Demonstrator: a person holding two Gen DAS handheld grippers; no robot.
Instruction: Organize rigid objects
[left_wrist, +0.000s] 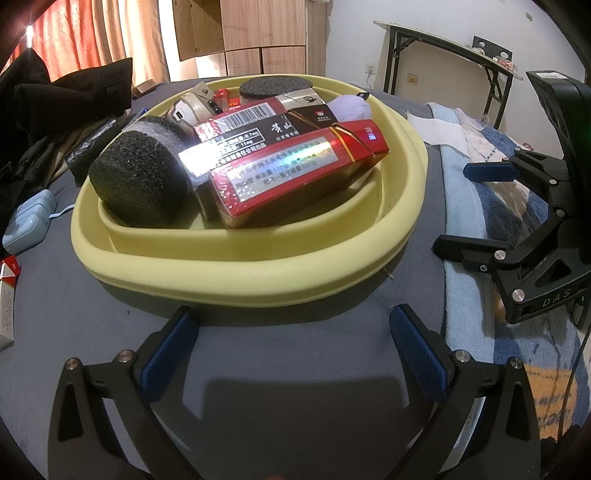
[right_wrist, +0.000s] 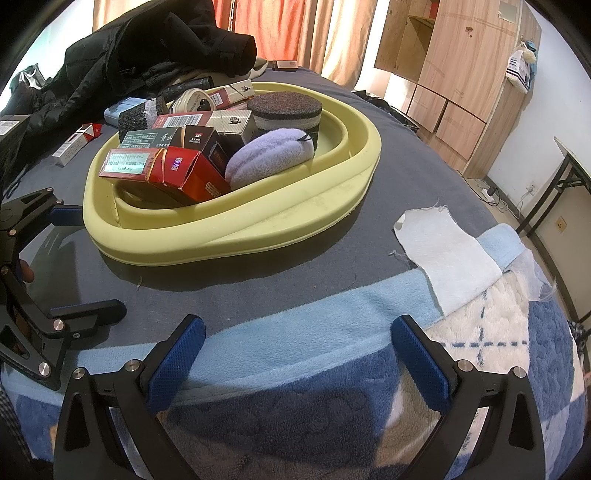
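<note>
A pale yellow basin (left_wrist: 236, 284) (right_wrist: 229, 243) sits on the grey bed cover. It holds a red cigarette box (left_wrist: 288, 173) (right_wrist: 177, 170), other cigarette boxes, a black sponge block (left_wrist: 140, 177), a round black sponge (right_wrist: 284, 110) and a lilac puff (right_wrist: 269, 155). My left gripper (left_wrist: 295, 332) (right_wrist: 88, 262) is open and empty just in front of the basin's near rim. Right of the basin, over the blue blanket, my right gripper (right_wrist: 299, 332) (left_wrist: 469, 210) is also open and holds nothing. A red-and-white cigarette pack (right_wrist: 74, 142) (left_wrist: 7, 295) lies outside the basin on its left.
A light blue case (left_wrist: 27, 221) and a black jacket (right_wrist: 147, 48) lie left of and behind the basin. A white cloth (right_wrist: 443, 254) rests on the blue blanket (right_wrist: 332, 306) at the right. A folding table (left_wrist: 443, 48) and a wooden wardrobe (right_wrist: 443, 74) stand beyond the bed.
</note>
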